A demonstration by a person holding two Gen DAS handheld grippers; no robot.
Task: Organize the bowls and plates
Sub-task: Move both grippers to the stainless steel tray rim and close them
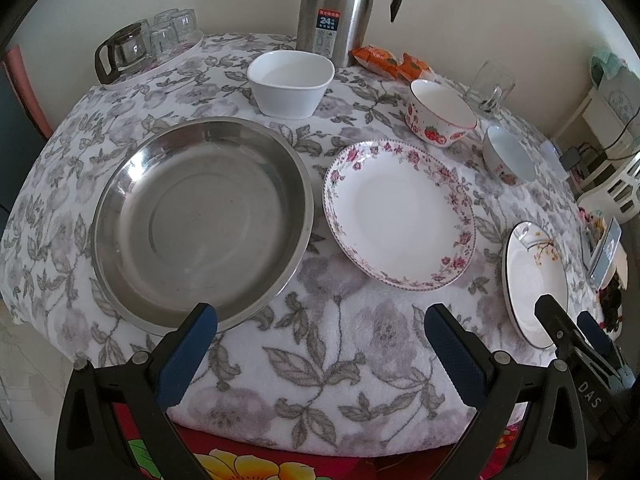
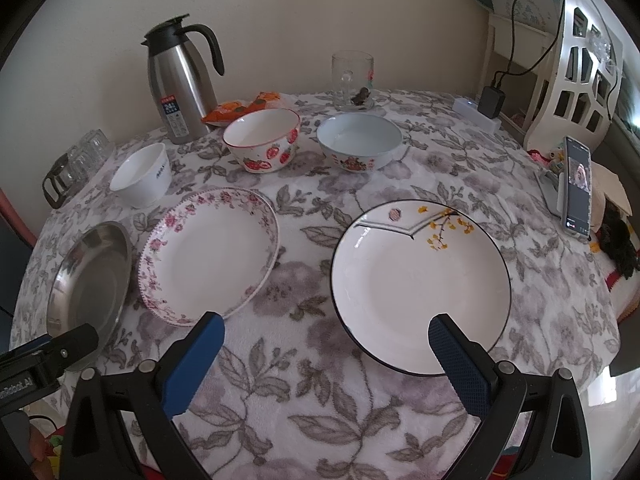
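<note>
A steel plate (image 1: 200, 220) (image 2: 90, 276) lies at the left, a pink-flowered plate (image 1: 400, 216) (image 2: 210, 252) in the middle, and a black-rimmed plate with yellow flowers (image 1: 534, 280) (image 2: 420, 288) at the right. Behind them stand a plain white bowl (image 1: 291, 82) (image 2: 140, 176), a strawberry bowl (image 1: 440, 112) (image 2: 262, 140) and a pale blue bowl (image 1: 508, 156) (image 2: 359, 142). My left gripper (image 1: 320, 320) is open and empty, near the table's front edge between the steel and flowered plates. My right gripper (image 2: 326, 332) is open and empty, its right finger over the black-rimmed plate's near rim.
A steel thermos jug (image 1: 336, 8) (image 2: 180, 84), orange snack packets (image 1: 390, 60), a glass mug (image 2: 352, 80) and a tray of glasses (image 1: 152, 44) stand at the back. A phone (image 2: 578, 186) on a stand and a charger (image 2: 492, 102) are at the right.
</note>
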